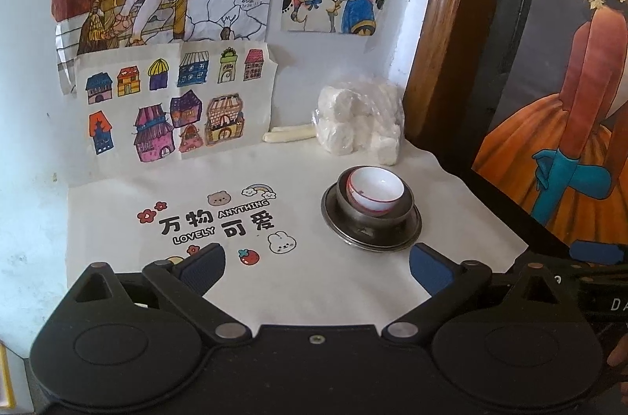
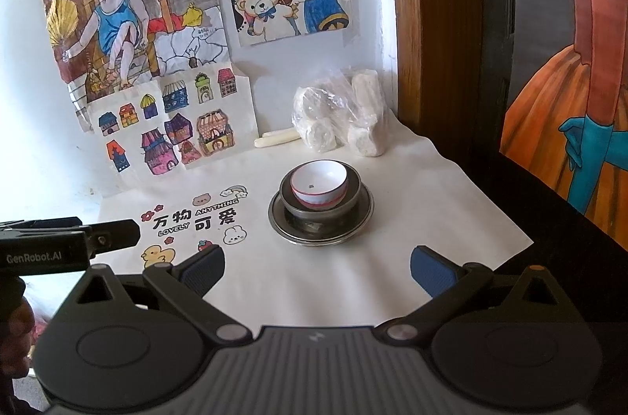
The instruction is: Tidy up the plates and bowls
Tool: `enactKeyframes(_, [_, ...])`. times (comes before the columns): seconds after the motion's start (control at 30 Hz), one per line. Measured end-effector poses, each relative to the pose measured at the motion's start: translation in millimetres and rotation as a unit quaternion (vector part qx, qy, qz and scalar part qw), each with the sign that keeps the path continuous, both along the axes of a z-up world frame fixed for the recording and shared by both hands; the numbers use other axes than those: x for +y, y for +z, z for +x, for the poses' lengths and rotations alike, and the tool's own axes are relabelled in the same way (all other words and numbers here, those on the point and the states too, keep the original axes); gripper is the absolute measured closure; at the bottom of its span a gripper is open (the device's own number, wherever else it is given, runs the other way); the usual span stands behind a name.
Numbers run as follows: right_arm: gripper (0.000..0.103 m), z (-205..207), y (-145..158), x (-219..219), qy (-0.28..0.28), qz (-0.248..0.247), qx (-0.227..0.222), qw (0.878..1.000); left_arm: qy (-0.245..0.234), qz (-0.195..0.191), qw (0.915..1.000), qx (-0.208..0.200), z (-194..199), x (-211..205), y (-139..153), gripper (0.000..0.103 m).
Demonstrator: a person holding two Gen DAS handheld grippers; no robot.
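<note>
A small white bowl with a red rim (image 1: 376,194) (image 2: 318,187) sits tilted inside a grey metal bowl (image 1: 386,218) (image 2: 353,193), which stands on a metal plate (image 1: 408,234) (image 2: 363,219) on the cream cloth. My left gripper (image 1: 318,268) is open, with nothing between its blue-padded fingers, and hangs just short of the stack. My right gripper (image 2: 318,268) is open too and empty, a little nearer than the stack. In the right wrist view the left gripper's body (image 2: 70,242) juts in from the left.
A cream cloth (image 1: 314,281) (image 2: 314,281) with printed cartoons covers the table. At the back stand a plastic bag of white lumps (image 1: 359,119) (image 2: 339,115) and a pale stick (image 1: 288,134) (image 2: 276,137). Drawings hang on the wall; a wooden frame (image 1: 431,22) (image 2: 431,22) and a dark ledge stand at right.
</note>
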State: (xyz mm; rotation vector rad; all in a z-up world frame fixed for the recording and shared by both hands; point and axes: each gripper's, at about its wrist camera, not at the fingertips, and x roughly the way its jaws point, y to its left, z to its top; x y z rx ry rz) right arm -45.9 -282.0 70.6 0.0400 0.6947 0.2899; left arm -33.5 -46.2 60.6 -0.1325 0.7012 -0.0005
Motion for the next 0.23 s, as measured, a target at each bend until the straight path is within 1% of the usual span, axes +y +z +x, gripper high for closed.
enactKeyframes(0.23, [0.0,13.2,-5.2,6.8,-0.004,-0.001,0.01,1.0,-0.004,-0.003,1.0,0.007,15.8,7.1,-5.5,0.003])
